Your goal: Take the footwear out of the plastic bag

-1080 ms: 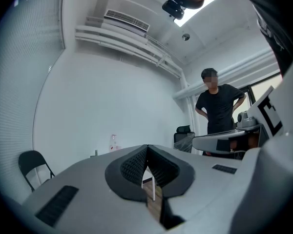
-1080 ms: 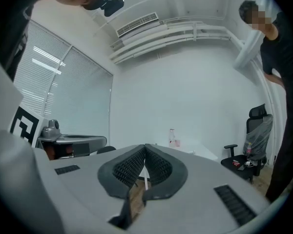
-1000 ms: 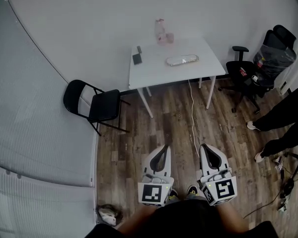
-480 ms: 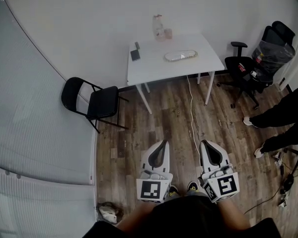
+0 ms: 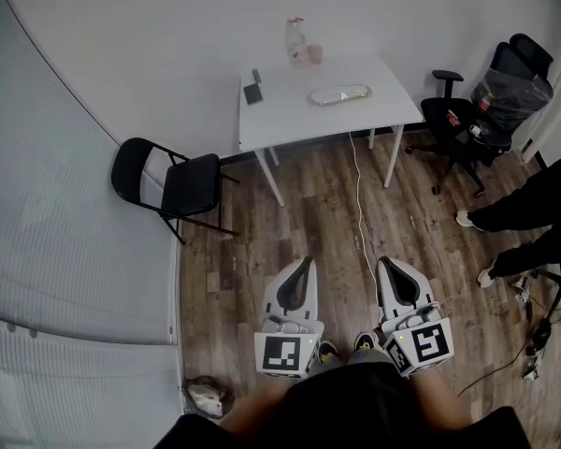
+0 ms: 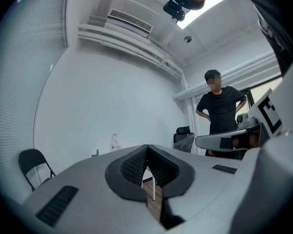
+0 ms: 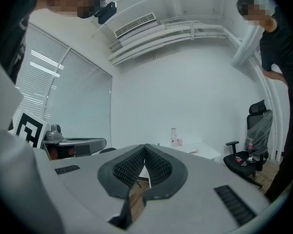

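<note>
Nothing of the task is done yet, as far as the views show. Nearest, well short of the white table (image 5: 299, 124), the left gripper (image 5: 305, 262) and the right gripper (image 5: 384, 263) are held side by side over the wood floor, pointing level toward the table. Each gripper view shows its ribbed pads pressed together with nothing between them, so both are closed and empty.

Between the grippers and the table a white cable (image 5: 360, 195) trails across the floor from the table's front edge. A black folding chair (image 5: 182, 183) stands left of the table and an office chair (image 5: 460, 120) right of it.

On the table's right half lies a long clear packet (image 5: 340, 94) with something pale inside. I take it to be the plastic bag holding the footwear. It is too small to tell whether it is open. A bottle (image 5: 294, 37) stands at the table's far edge.

Everything is left to do: reaching the table, opening the bag, drawing the footwear out.
</note>
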Tool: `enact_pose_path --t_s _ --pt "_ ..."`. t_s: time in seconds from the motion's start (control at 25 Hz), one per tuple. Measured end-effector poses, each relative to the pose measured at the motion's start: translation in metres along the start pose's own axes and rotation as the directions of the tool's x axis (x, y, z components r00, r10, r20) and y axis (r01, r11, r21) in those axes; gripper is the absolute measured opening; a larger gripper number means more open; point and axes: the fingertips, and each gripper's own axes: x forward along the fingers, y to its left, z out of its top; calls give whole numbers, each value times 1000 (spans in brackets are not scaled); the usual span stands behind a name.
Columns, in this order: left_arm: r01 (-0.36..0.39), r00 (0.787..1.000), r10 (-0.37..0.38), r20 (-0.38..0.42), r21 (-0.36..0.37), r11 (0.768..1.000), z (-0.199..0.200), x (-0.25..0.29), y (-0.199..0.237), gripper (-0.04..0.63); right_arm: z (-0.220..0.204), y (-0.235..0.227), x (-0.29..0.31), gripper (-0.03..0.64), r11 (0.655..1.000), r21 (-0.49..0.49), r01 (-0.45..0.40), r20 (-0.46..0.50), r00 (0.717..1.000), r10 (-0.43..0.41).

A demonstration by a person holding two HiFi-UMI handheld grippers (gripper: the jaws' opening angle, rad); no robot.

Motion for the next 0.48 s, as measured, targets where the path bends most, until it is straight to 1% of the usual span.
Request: enact_pose_path --t_s 0.12,0.36,0.48 --pt "8 1000 -8 1 -4 1000 -3 -10 5 21 -1 12 1 17 1000 -9 -3 -2 1000 3" --pt "-10 1000 10 7 -14 1000 -3 -19 26 21 -3 28 13 17 1000 -20 -16 -15 1000 16" --pt "-4 1000 3 19 4 1000 -5 -24 33 21 -4 35 15 17 999 -28 -23 -11 1000 23"
